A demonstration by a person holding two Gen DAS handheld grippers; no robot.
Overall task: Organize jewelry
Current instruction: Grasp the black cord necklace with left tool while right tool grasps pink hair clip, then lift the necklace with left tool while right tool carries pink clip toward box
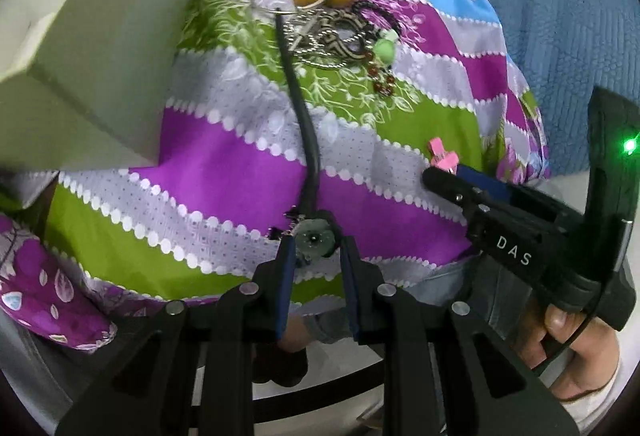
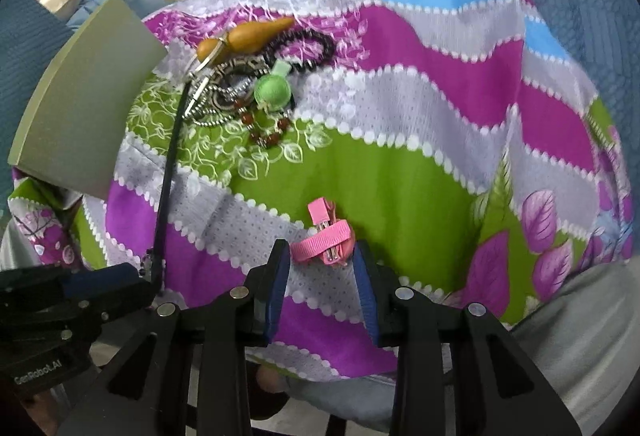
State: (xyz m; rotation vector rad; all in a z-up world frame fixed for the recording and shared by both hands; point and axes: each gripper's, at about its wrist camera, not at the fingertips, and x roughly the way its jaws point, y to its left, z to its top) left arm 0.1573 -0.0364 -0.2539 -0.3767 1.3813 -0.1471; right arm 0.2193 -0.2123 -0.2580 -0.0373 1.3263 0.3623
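Note:
A tangle of jewelry (image 1: 332,32) (image 2: 240,84) lies on a striped purple, green and white cloth (image 1: 224,164) (image 2: 440,96): orange wooden beads on a key ring, a black bead bracelet, a green clip, red beads. A black cord (image 1: 308,140) (image 2: 166,188) runs from the pile to a round green pendant (image 1: 314,238), and my left gripper (image 1: 318,242) (image 2: 120,276) is shut on that pendant. A pink hair clip (image 2: 316,248) (image 1: 444,156) rests on the cloth between the jaws of my right gripper (image 2: 322,256) (image 1: 436,176), which stand open, close to both ends of the clip.
A grey-green flat board (image 1: 80,56) (image 2: 88,96) lies on the cloth's left side. Blue textured fabric (image 1: 560,48) (image 2: 580,4) borders the right. A hand (image 1: 560,332) holds the right gripper's handle. Clutter stands beyond the cloth's far edge.

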